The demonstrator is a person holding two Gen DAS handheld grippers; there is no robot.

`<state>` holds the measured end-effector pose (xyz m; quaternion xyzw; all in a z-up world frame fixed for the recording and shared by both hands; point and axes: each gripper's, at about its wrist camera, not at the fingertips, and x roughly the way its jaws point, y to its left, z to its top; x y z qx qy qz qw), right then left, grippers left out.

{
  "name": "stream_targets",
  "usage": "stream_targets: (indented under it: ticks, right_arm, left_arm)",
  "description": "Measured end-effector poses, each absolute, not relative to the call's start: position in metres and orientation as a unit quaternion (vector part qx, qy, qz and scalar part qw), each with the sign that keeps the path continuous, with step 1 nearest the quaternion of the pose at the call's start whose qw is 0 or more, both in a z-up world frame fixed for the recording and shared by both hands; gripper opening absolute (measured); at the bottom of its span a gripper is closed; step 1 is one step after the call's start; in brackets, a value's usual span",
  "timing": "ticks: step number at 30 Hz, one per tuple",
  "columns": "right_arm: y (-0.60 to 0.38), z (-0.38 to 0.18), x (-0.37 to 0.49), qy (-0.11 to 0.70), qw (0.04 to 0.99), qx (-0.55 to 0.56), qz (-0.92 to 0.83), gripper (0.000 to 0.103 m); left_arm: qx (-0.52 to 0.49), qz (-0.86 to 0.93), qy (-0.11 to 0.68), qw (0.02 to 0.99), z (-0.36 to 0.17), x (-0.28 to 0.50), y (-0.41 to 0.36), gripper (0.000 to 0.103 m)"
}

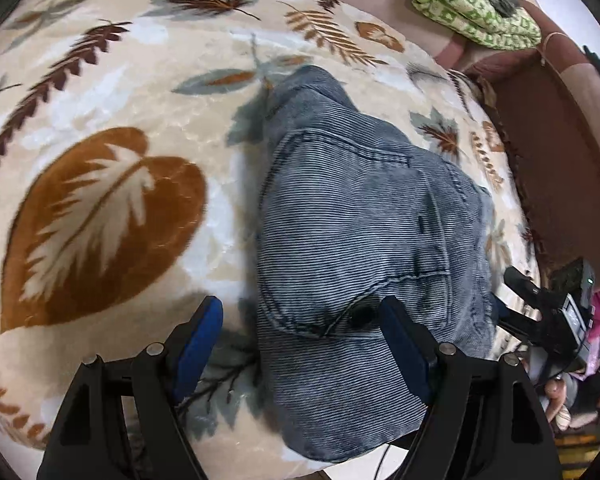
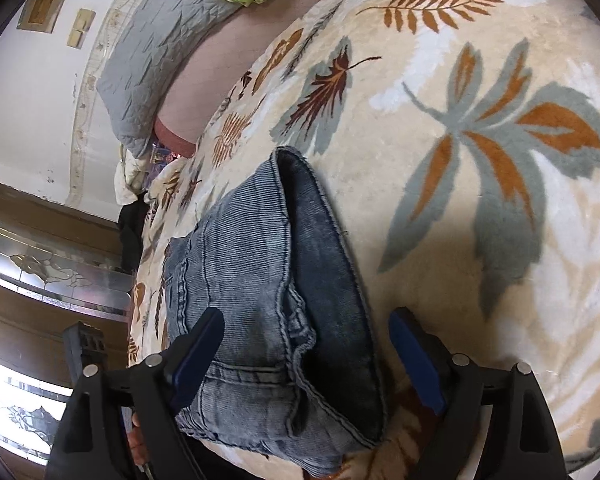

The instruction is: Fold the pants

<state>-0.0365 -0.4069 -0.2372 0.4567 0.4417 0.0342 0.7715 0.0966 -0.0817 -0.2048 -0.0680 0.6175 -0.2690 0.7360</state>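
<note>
A pair of blue-grey ribbed denim pants [image 1: 364, 208] lies folded into a compact bundle on a cream blanket with a leaf print [image 1: 100, 208]. In the left wrist view my left gripper [image 1: 300, 332] hovers open over the near end of the bundle. One blue pad [image 1: 198, 336] is above the blanket and the other is above the denim by a dark button. In the right wrist view the pants [image 2: 260, 264] show a darker folded layer and the waistband seams. My right gripper [image 2: 306, 344] stands open astride their near end, with neither pad pressing on the cloth.
A green patterned cloth [image 1: 472, 4] and a grey quilted pillow [image 2: 156, 60] lie at the far end of the bed. The bed's edge drops to a brown floor [image 1: 560, 168] on the right. A black camera housing [image 1: 568, 312] sits close to the pants' right side.
</note>
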Motion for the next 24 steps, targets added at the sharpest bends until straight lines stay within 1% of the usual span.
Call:
stream_targets:
  ticks: [5,10,13,16,22,24]
  right_arm:
    - [-0.389,-0.235,-0.024,0.451,0.777,0.437,0.042,0.091]
    - [-0.372,-0.231,-0.013,0.458,0.783,0.418,0.053,0.092]
    - [-0.365,-0.23,-0.01,0.462,0.79,0.4,0.053,0.094]
    - [-0.362,-0.23,-0.009,0.465,0.794,0.389,0.052,0.094]
    - [-0.346,-0.228,-0.005,0.476,0.813,0.332,0.039,0.094]
    - [-0.347,-0.229,-0.005,0.476,0.815,0.329,0.038,0.092]
  left_arm:
    - [-0.088,-0.291,0.615,0.727,-0.206,0.1,-0.087,0.081]
    - [-0.068,-0.303,0.611,0.729,-0.208,0.097,-0.101,0.081]
    - [-0.078,-0.304,0.61,0.728,-0.208,0.099,-0.099,0.08]
    - [-0.083,-0.307,0.607,0.728,-0.21,0.101,-0.098,0.08]
    - [-0.056,-0.29,0.608,0.737,-0.211,0.102,-0.108,0.08]
    - [-0.05,-0.282,0.61,0.739,-0.211,0.102,-0.11,0.08]
